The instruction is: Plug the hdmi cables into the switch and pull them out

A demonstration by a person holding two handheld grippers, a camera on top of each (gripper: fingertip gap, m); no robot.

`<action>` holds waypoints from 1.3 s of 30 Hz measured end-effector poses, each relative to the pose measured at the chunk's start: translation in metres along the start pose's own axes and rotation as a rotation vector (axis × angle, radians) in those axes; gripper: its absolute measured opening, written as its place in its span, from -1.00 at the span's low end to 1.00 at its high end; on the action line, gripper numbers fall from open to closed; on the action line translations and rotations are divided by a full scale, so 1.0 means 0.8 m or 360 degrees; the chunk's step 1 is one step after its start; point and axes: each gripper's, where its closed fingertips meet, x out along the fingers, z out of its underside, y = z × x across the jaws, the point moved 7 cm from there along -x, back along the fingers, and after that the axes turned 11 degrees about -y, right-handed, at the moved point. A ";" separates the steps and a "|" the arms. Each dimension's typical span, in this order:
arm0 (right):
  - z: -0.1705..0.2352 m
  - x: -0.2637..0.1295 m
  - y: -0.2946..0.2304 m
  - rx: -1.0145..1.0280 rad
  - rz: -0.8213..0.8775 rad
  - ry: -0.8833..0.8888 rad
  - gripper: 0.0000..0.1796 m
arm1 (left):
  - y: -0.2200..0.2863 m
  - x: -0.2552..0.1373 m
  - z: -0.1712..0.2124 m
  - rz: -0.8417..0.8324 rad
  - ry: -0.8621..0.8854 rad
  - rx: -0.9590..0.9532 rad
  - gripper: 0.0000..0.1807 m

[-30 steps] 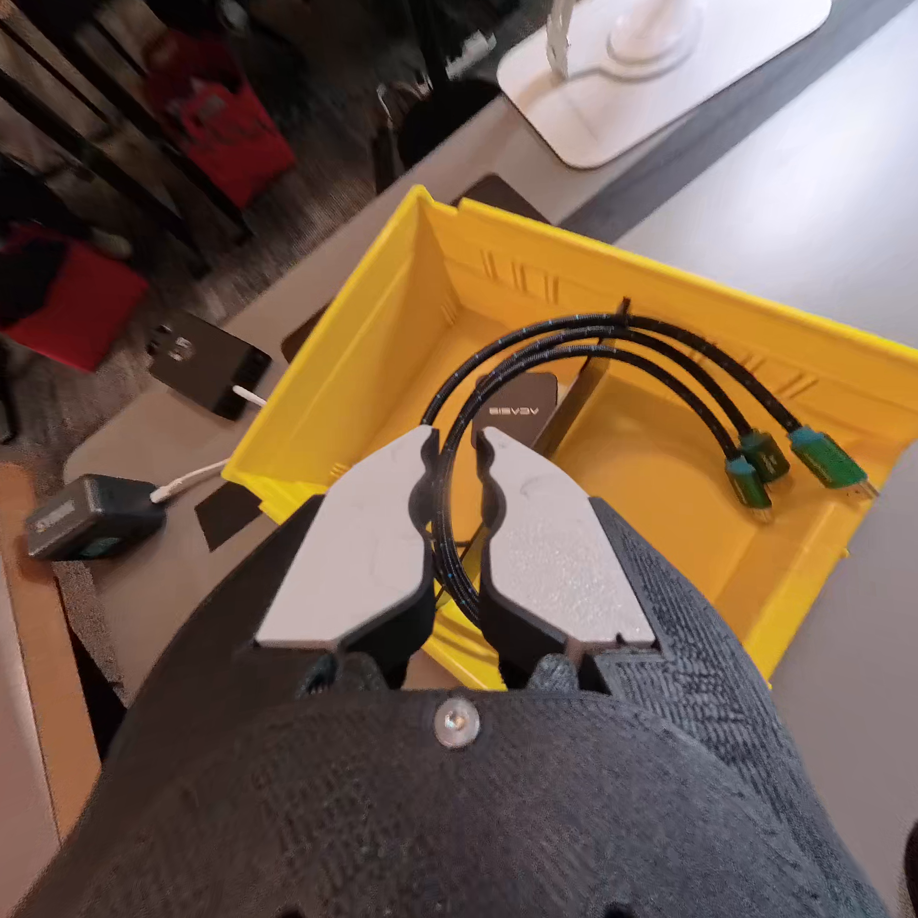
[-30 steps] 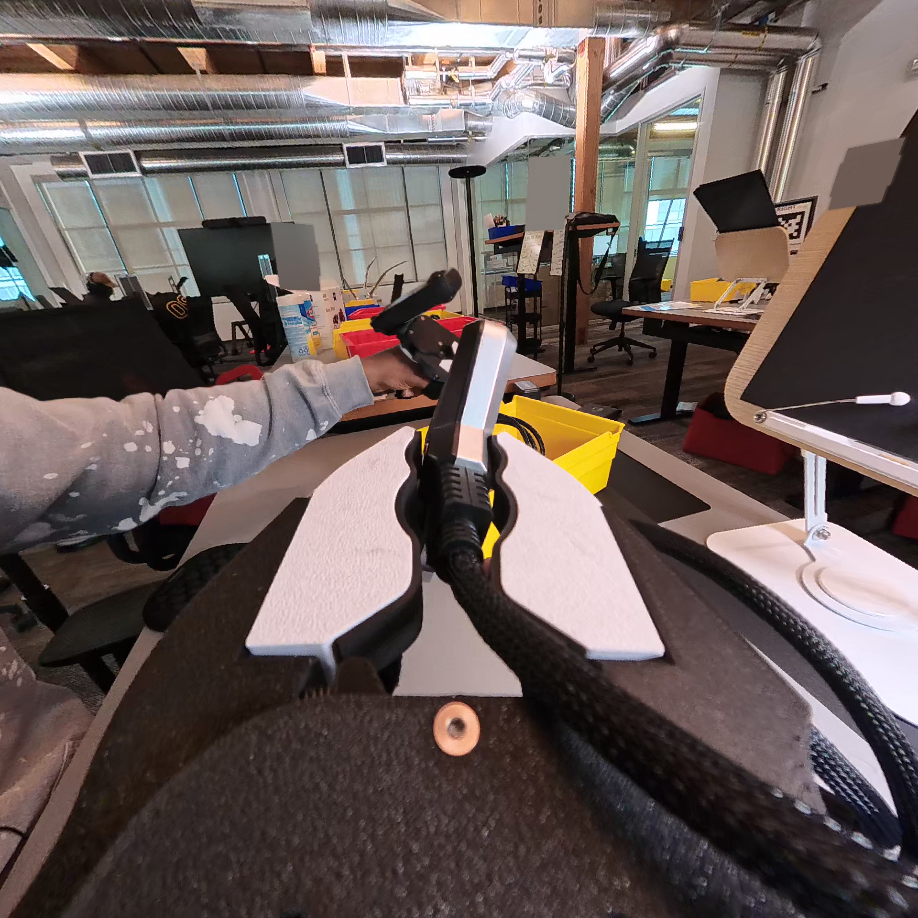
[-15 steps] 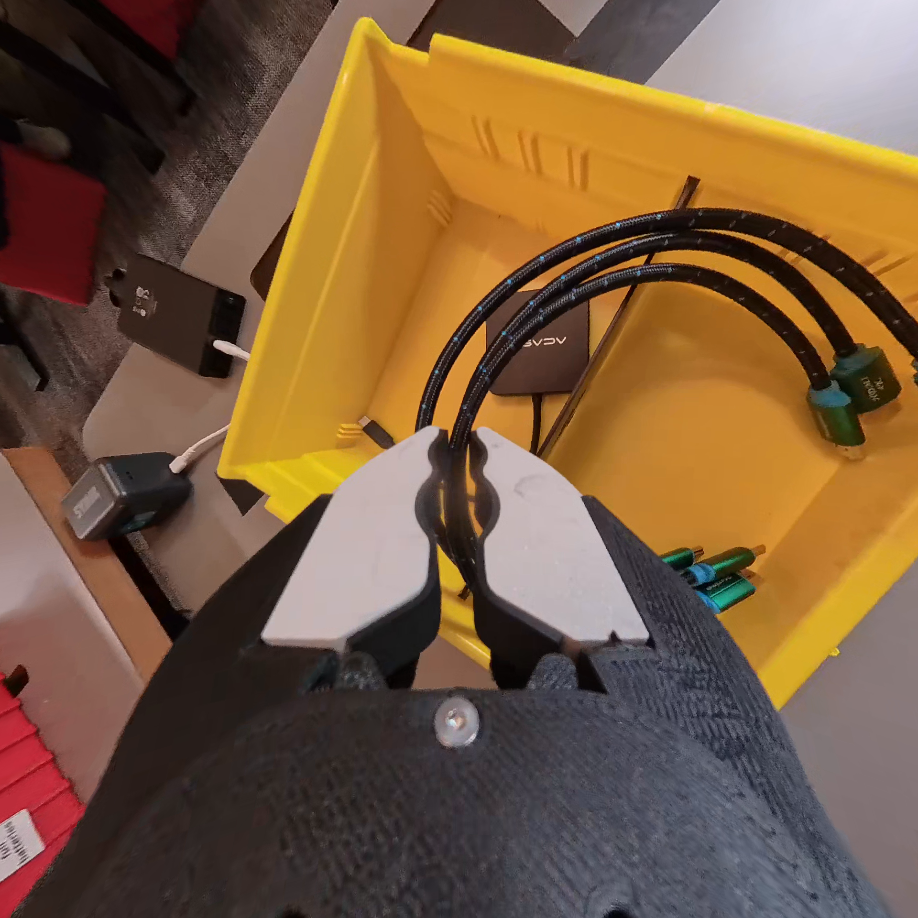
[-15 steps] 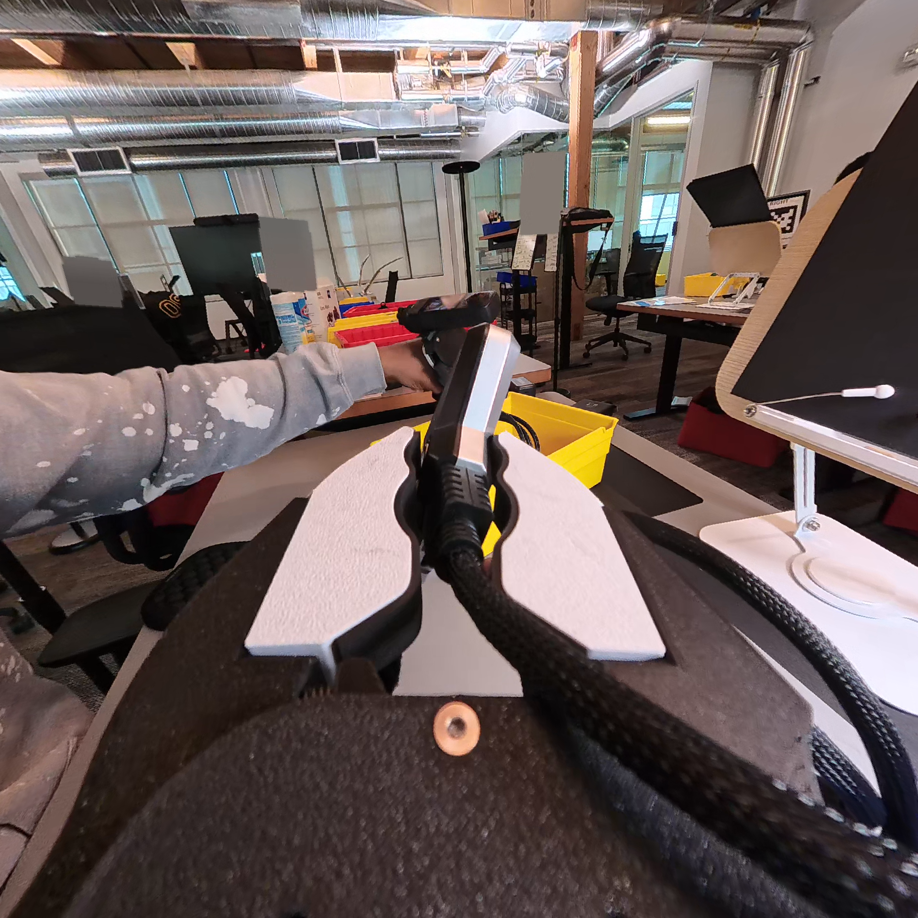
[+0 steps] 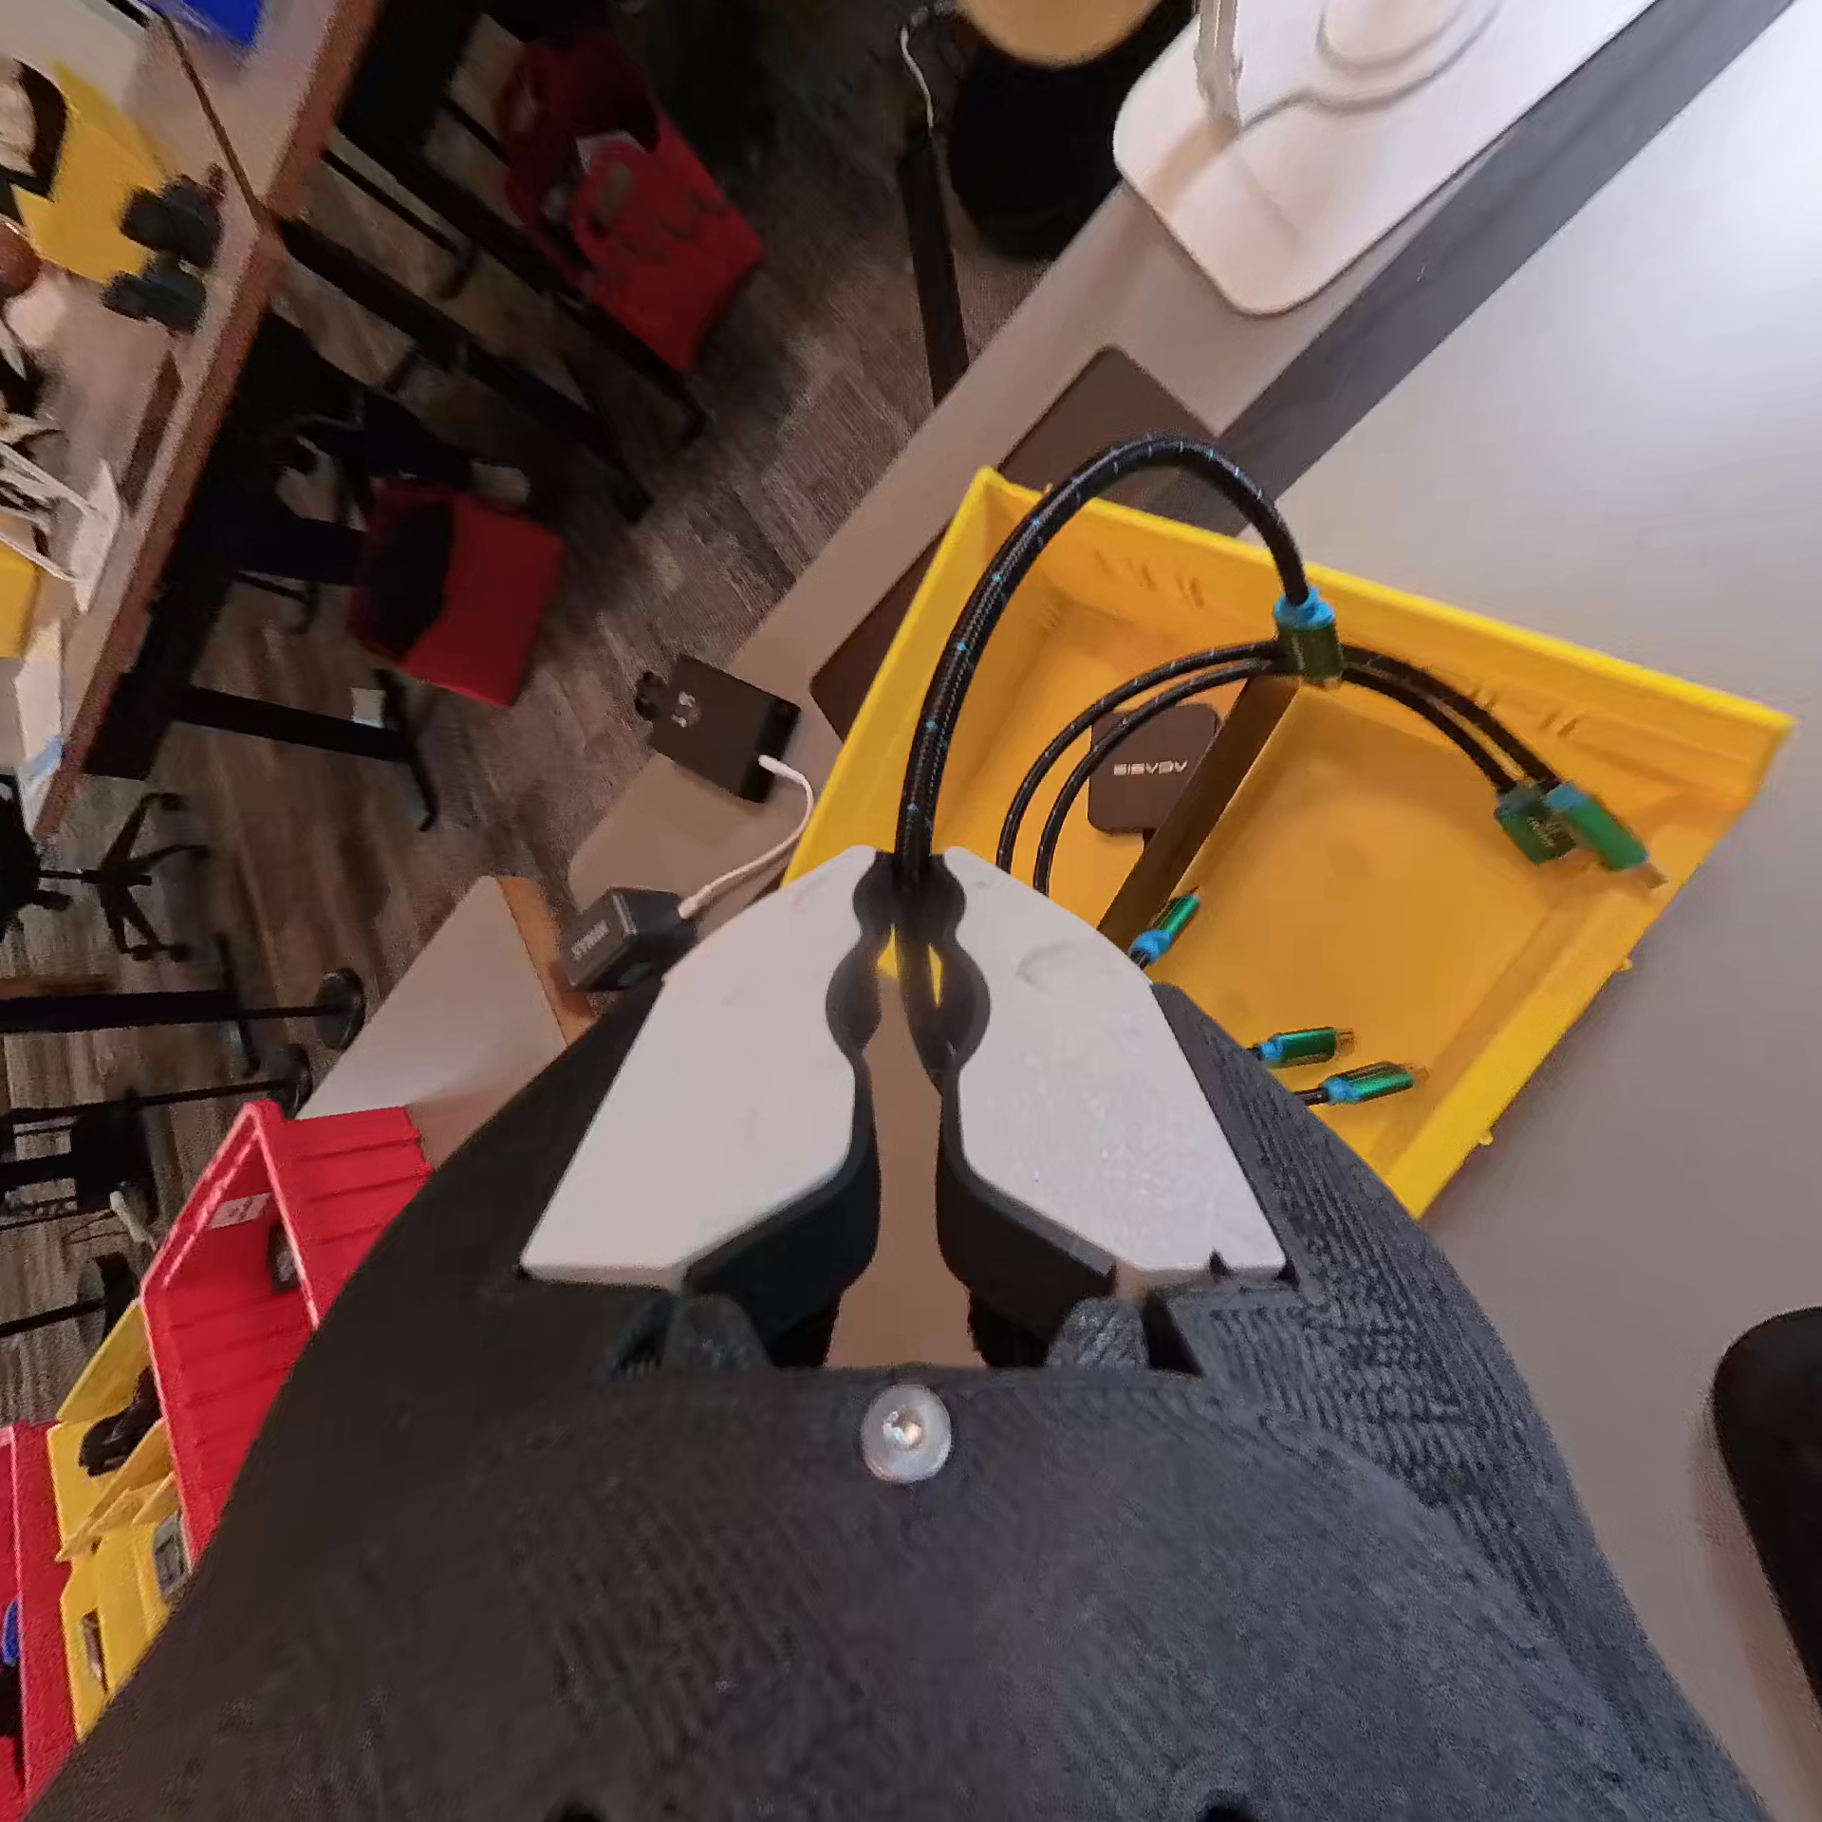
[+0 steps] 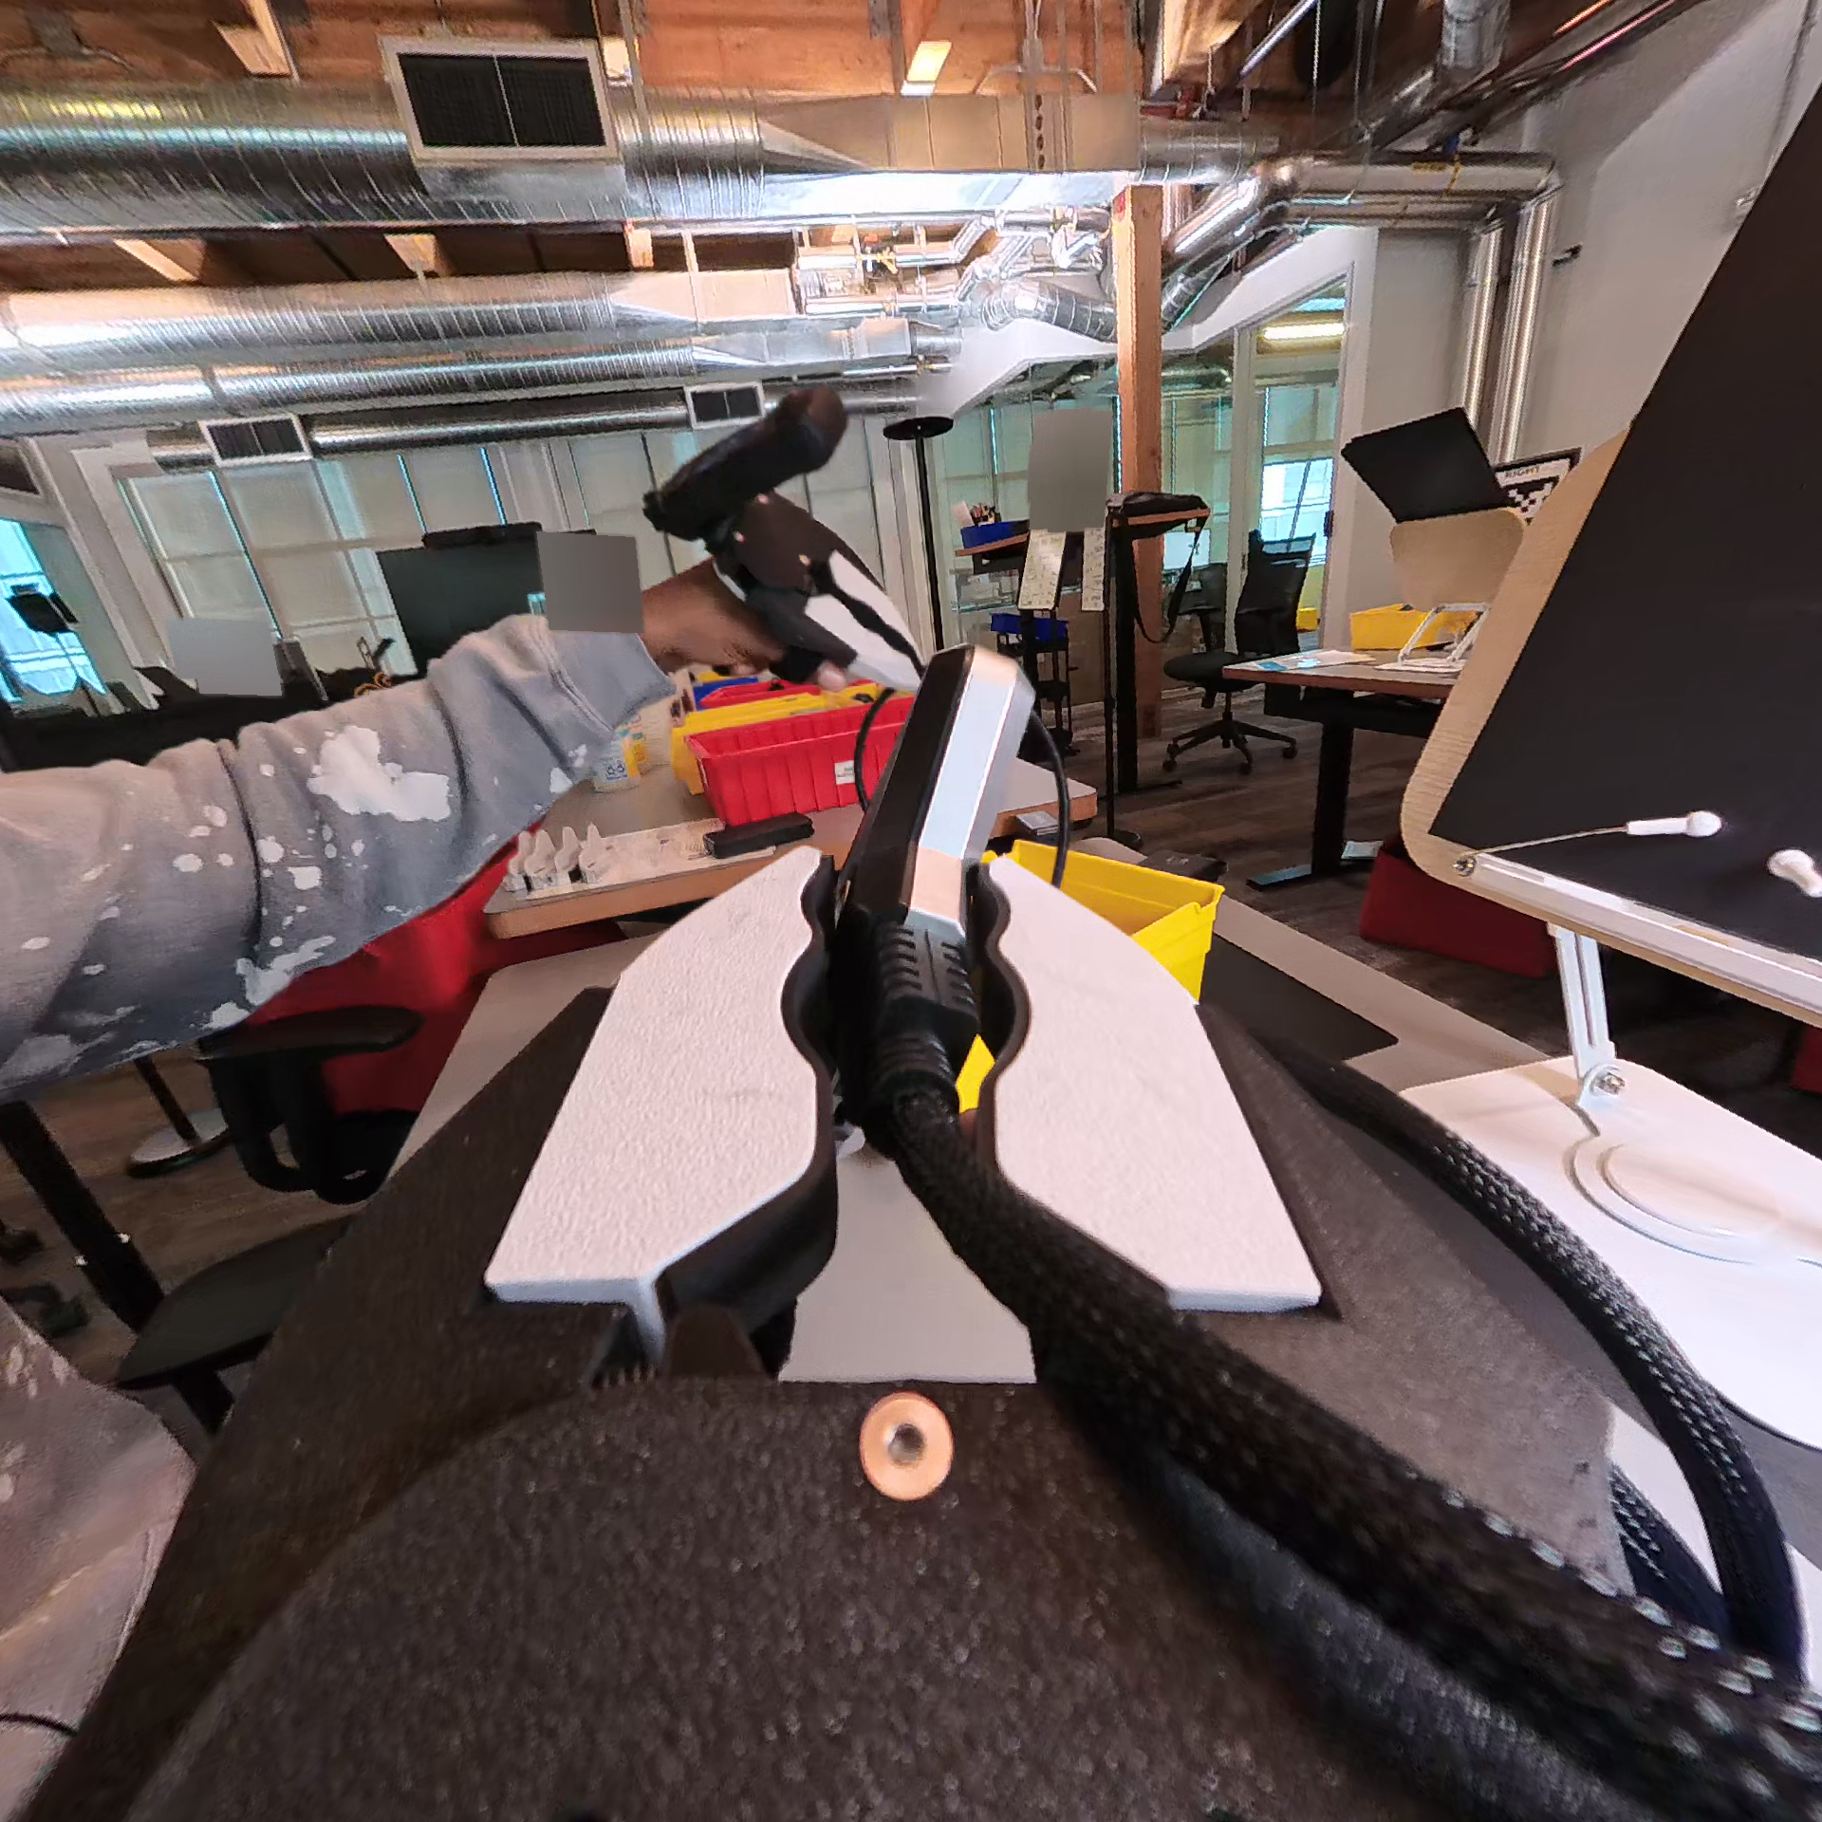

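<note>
Since half a second ago the left gripper (image 5: 912,873) has risen away from the yellow bin (image 5: 1720,725), and one braided HDMI cable (image 5: 961,641) has come up with it, now arching above the bin's rim. The left jaws are closed on that cable near their tips; its far end, a green plug with a blue collar (image 5: 1306,636), hangs over the bin's divider. Two more cables (image 5: 1435,715) remain draped across the divider, their green plugs (image 5: 1563,823) lying on the bin floor, with other green plugs (image 5: 1366,1085) nearer the front wall. A small black box (image 5: 1149,769) lies flat in the far compartment. The right gripper (image 6: 902,882) has its jaws clamped on the HDMI switch (image 6: 951,764), a black and silver slab held upright and tilted, with a thick black braided cable (image 6: 1163,1380) running from its lower end back over the gripper body. In the right wrist view the left gripper appears raised in a hand (image 6: 705,621) with a grey speckled sleeve (image 6: 325,818), above the grey bench (image 5: 1627,394).
</note>
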 end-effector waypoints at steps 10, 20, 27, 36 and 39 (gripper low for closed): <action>-0.020 -0.034 -0.001 -0.0066 0.0114 0.0063 -0.71 | 0.103 -0.071 -0.040 0.0822 0.0634 -0.0242 -0.93; -0.032 -0.069 0.002 -0.0084 0.0114 0.0155 -0.72 | 0.294 0.060 0.008 0.1638 0.0672 -0.0875 -0.92; -0.027 -0.066 0.007 -0.0071 0.0109 0.0135 -0.71 | 0.323 0.098 0.045 0.1511 0.0605 -0.0965 -0.92; -0.022 -0.057 0.007 -0.0059 0.0062 0.0115 -0.71 | 0.345 0.056 0.044 0.0984 0.0585 -0.0235 -0.71; -0.020 -0.055 0.008 -0.0042 0.0051 0.0113 -0.71 | 0.398 0.044 0.039 0.1159 0.0507 0.0133 -0.68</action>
